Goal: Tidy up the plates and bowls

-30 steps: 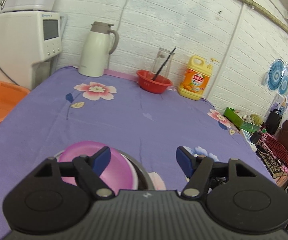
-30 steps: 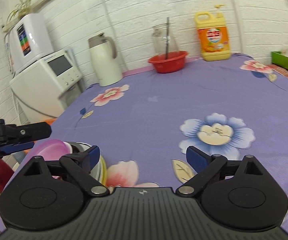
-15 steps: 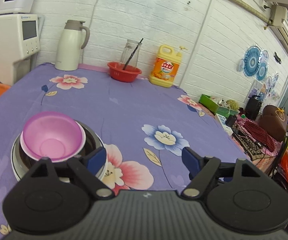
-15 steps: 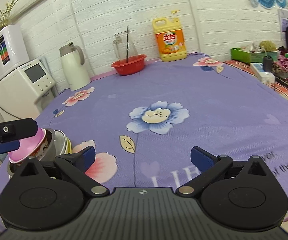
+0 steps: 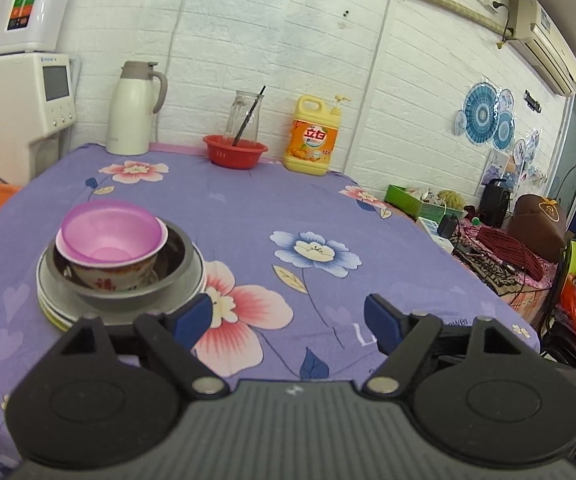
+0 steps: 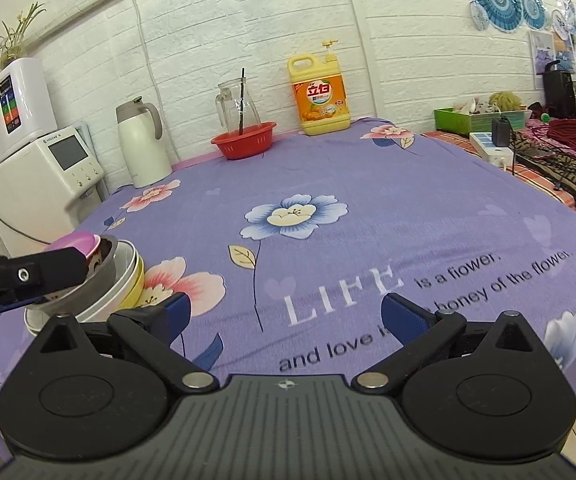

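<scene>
1. Pulled back from the stack, left view: left tongs (image 5: 288, 318) released, empty. Pink bowl (image 5: 112, 232) nests in patterned bowl, steel bowl (image 5: 176, 276), plates, on worktop (image 5: 367, 216).
2. Right view: right tongs (image 6: 284, 316) released, empty, beside the stack. Stacking looks finished.

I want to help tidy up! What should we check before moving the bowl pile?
1. Left gripper jaws open, nothing between them: ok.
2. Right gripper jaws open, nothing between them: ok.
3. Pink bowl nested on top of the patterned bowl: ok.
4. Metal bowl sits level on the plates: ok.
5. How many plates are underneath: cannot tell.
6. Bare tablecloth beside the pile: ok.
</scene>
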Demonstrator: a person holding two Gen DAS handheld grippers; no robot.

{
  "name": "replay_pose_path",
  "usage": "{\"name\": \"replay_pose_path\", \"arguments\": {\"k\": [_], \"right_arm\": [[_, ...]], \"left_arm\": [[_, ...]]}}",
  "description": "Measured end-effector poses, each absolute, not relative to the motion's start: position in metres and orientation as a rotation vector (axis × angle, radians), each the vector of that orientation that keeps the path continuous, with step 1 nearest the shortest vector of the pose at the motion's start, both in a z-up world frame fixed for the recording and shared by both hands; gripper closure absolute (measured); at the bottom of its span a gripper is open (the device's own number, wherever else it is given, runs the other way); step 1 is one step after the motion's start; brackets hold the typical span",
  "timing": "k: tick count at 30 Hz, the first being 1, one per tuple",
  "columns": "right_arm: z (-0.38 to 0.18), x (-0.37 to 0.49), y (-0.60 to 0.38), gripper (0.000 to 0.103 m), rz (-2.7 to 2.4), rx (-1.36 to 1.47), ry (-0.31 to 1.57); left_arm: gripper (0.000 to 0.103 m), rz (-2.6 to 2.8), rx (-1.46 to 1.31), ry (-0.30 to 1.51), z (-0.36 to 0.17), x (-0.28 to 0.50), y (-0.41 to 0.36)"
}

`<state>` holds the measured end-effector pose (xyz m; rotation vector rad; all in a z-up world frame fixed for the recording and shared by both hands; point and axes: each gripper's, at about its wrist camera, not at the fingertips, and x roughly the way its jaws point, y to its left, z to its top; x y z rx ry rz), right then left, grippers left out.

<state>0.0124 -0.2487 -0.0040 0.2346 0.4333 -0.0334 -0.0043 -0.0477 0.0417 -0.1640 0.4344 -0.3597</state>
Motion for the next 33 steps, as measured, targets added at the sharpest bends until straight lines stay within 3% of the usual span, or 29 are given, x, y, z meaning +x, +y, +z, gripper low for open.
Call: {"name": "replay_pose_path", "arguments": {"k": [17, 33], "right_arm": [[0.002, -0.032, -0.233, 0.0, -0.08, 0.154, 0.315], [-0.01, -0.029, -0.234, 0.0, -0.064, 0.197, 0.364]], "left_arm": [[0.023, -0.293, -0.168, 0.406, 0.038, -0.04, -0.028], [0.023, -0.143, -0.078, 0.404, 0.021, -0.036, -0.035]]}}
